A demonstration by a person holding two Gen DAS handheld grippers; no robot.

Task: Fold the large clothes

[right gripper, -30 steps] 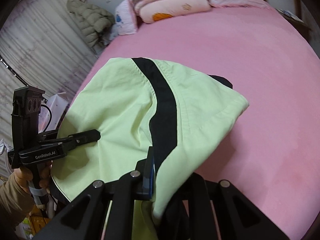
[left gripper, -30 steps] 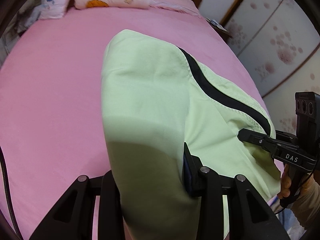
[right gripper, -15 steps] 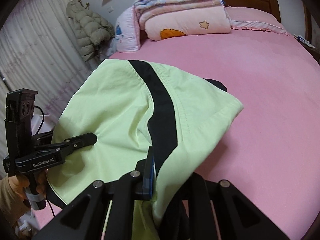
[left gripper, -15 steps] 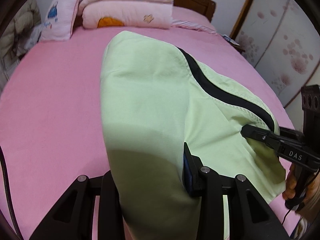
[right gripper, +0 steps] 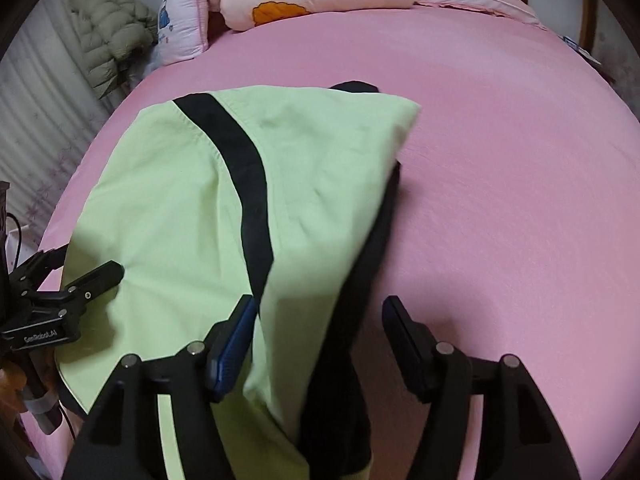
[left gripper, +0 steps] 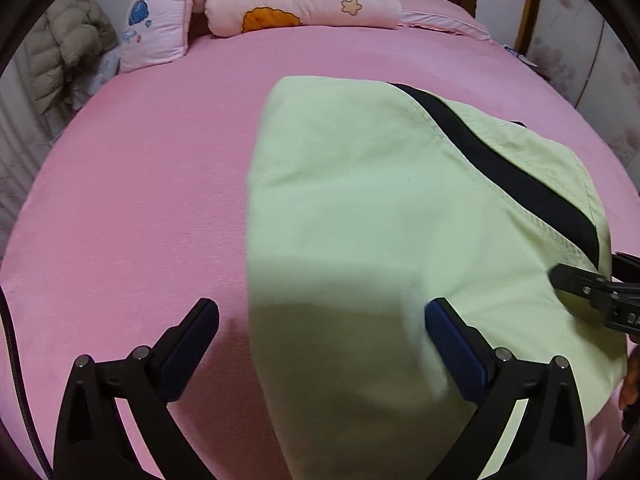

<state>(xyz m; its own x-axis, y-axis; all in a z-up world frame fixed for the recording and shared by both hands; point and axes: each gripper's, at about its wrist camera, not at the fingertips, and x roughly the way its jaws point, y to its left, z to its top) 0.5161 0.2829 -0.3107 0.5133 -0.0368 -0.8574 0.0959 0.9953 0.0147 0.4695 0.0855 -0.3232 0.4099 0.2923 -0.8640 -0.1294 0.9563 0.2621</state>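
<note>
A light green garment (left gripper: 360,208) with a black stripe (left gripper: 508,176) lies folded on the pink bed; it also shows in the right wrist view (right gripper: 192,208). My left gripper (left gripper: 322,332) is open, its jaws wide apart over the garment's near left edge. My right gripper (right gripper: 318,336) is open too, straddling the garment's near right edge, where black fabric (right gripper: 360,280) shows underneath. Each gripper shows in the other's view, at the right edge (left gripper: 588,292) and at the left edge (right gripper: 80,288).
The pink bed sheet (left gripper: 140,200) spreads around the garment. Folded pink blankets (left gripper: 304,4) and a pillow (left gripper: 156,36) lie at the headboard. A padded coat (right gripper: 108,28) hangs at the left. A wardrobe (left gripper: 580,40) stands at the right.
Both grippers have opened and let go of the garment, which has dropped flat on the bed. Both cameras now sit lower and farther forward over the bed.
</note>
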